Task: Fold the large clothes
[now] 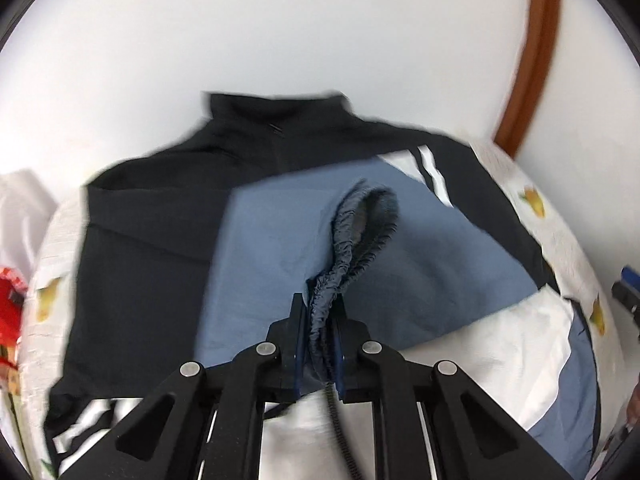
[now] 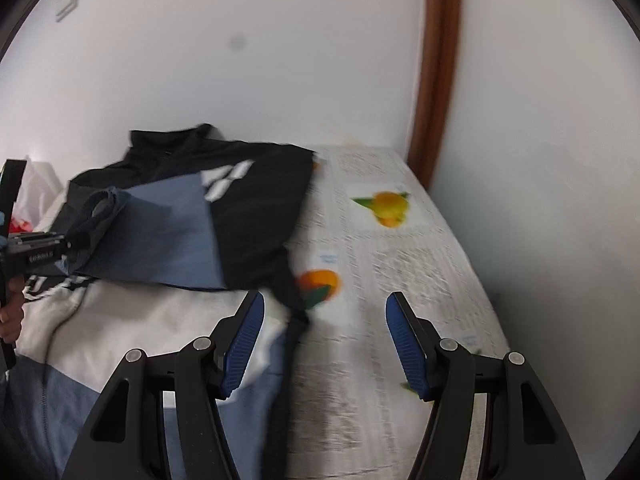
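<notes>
Both grippers are at the jacket: the left gripper pinches the elastic sleeve cuff, the right gripper is half-open and empty. The sleeve fold seems underway; next, lay the cuff flat across the body.

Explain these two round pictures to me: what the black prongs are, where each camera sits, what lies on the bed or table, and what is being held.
Each picture comes from a fisheye camera on a hand-held gripper, looking along its two black fingers. A person holds one in each hand. The left gripper has its jaws shut on the gathered blue elastic cuff of a black, blue and white jacket. The jacket lies on a white fruit-printed cloth. In the right-hand view, the right gripper stands open and empty beside the jacket.
</notes>
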Demonstrator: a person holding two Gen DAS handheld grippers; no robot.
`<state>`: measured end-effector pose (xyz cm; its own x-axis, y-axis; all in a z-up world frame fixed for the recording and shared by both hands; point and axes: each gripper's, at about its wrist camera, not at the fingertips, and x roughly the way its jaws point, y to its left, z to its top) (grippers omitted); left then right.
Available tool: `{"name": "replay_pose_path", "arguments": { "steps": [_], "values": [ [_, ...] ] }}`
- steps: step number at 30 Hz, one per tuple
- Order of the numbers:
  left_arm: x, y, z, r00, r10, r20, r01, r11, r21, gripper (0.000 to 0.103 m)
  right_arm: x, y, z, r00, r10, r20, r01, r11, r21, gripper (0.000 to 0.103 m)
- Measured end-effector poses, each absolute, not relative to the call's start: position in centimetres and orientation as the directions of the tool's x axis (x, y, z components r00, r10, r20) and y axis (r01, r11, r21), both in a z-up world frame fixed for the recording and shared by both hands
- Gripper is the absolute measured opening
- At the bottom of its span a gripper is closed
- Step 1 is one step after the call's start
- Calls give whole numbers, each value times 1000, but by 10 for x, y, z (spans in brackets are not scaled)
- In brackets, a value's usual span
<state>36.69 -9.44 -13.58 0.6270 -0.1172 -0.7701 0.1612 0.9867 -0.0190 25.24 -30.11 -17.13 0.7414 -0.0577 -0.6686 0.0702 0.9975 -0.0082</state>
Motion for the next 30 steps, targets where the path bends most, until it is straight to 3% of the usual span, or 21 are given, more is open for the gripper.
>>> {"name": "replay_pose_path", "arguments": {
  "steps": [9,21,30],
  "values": [
    [367,24,-109,665,-45,-745,-38,995,-93,11,289,-240,-162,742,5,-670,4,1000,12,63],
    [392,95,-177,541,-125,-832,-147,959,-240,15,344,-220,-204,685,-31,-728,38,999,-7,63],
    [380,92,-170,547,-19,-837,-147,982,-118,21,345,-238,-230,614,-130,-778,135,989,-59,63]
  ]
}}
